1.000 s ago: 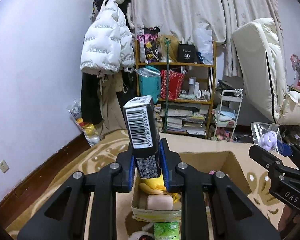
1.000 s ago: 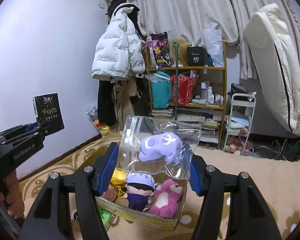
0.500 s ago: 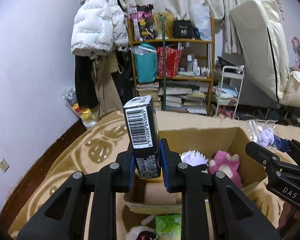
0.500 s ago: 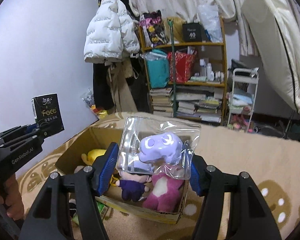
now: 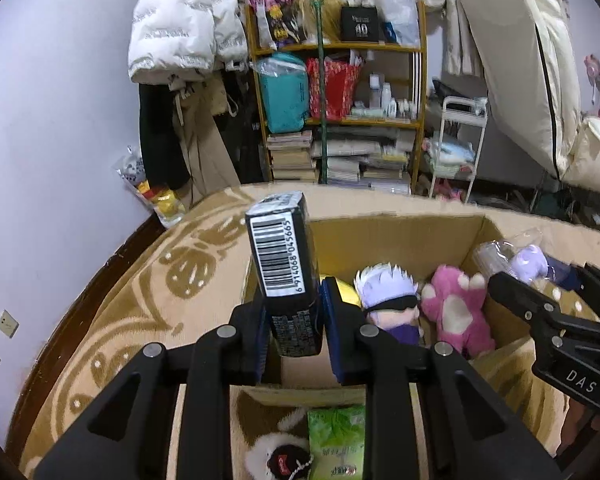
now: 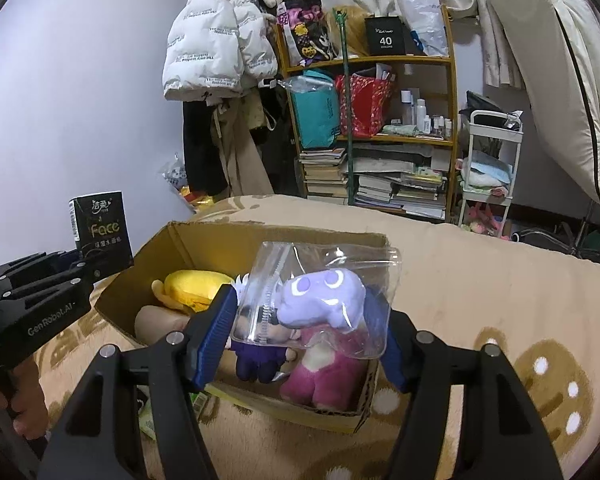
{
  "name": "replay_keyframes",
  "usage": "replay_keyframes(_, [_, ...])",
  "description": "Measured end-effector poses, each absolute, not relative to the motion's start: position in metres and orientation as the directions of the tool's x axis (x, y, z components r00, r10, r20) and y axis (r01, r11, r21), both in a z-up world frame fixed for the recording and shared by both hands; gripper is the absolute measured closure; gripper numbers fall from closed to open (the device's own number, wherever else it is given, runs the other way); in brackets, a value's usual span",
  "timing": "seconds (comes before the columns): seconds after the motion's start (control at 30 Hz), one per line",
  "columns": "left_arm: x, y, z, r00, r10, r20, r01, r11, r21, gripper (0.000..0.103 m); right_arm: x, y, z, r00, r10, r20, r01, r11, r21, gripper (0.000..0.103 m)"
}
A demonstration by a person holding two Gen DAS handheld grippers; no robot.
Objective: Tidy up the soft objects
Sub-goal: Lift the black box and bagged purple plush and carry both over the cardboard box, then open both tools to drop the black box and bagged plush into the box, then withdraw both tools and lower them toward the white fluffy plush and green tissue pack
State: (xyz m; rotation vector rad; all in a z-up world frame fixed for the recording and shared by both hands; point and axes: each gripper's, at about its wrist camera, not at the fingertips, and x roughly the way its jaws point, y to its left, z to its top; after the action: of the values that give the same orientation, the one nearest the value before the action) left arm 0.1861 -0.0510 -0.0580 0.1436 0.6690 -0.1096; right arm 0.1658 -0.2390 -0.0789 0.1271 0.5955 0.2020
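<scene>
My left gripper [image 5: 294, 332] is shut on a black tissue pack [image 5: 284, 264] with a barcode, held upright over the near left corner of an open cardboard box [image 5: 396, 232]. The pack also shows in the right wrist view [image 6: 100, 226]. My right gripper [image 6: 308, 336] is shut on a clear zip bag with a purple plush [image 6: 320, 300], held above the box [image 6: 276, 240]. Inside the box lie a white-haired doll [image 5: 386, 296], a pink plush [image 5: 456, 312] and a yellow plush [image 6: 192, 284].
The box stands on a beige patterned blanket [image 6: 480, 280]. A green tissue pack [image 5: 336, 440] and a white furry toy [image 5: 276, 456] lie in front of the box. A cluttered shelf [image 5: 340, 120], hanging coats [image 5: 180, 40] and a white cart [image 5: 460, 140] stand behind.
Both grippers have tilted down and moved closer over the box, so its inside and the plush toys now show. Each still holds its object.
</scene>
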Motion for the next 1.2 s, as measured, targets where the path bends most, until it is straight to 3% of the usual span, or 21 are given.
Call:
replay_keyframes(0.23, [0.191,-0.05,-0.067,0.733,-0.023,-0.68,0.145,0.982,0.122,0.075,0.167,-0.232,-0.083,0.79,0.228,-0.569,-0.174,0.974,0.148,0.034])
replay_keyframes(0.4, [0.185,-0.042,-0.063,0.719,-0.029,-0.694,0.124,0.988,0.087,0.049,0.163,-0.23,-0.079,0.785,0.234,-0.574,-0.184,0.972,0.145,0.033])
replay_keyframes(0.53, [0.178,-0.033,-0.056,0.72,-0.033,-0.693,0.105,0.993,0.062,0.046,0.153,-0.229,-0.069,0.802,0.238,-0.547,-0.185,0.971,0.151,0.017])
replay_keyframes(0.6, [0.174,-0.029,-0.052,0.717,-0.032,-0.696,0.105,0.993,0.062,0.029,0.147,-0.228,-0.065,0.81,0.24,-0.535,-0.188,0.971,0.151,0.014])
replay_keyframes(0.8, [0.149,-0.015,-0.032,0.744,-0.011,-0.668,0.072,0.995,0.064,0.011,0.133,-0.224,-0.057,0.816,0.247,-0.523,-0.185,0.968,0.169,0.009])
replay_keyframes(0.93, [0.133,-0.004,-0.024,0.74,-0.002,-0.673,0.056,0.997,0.059,0.01,0.123,-0.222,-0.05,0.821,0.25,-0.513,-0.181,0.967,0.182,0.0])
replay_keyframes(1.2, [0.102,0.006,-0.014,0.73,0.008,-0.683,0.04,0.998,0.055,0.004,0.097,-0.215,-0.037,0.825,0.262,-0.501,-0.197,0.964,0.179,0.0])
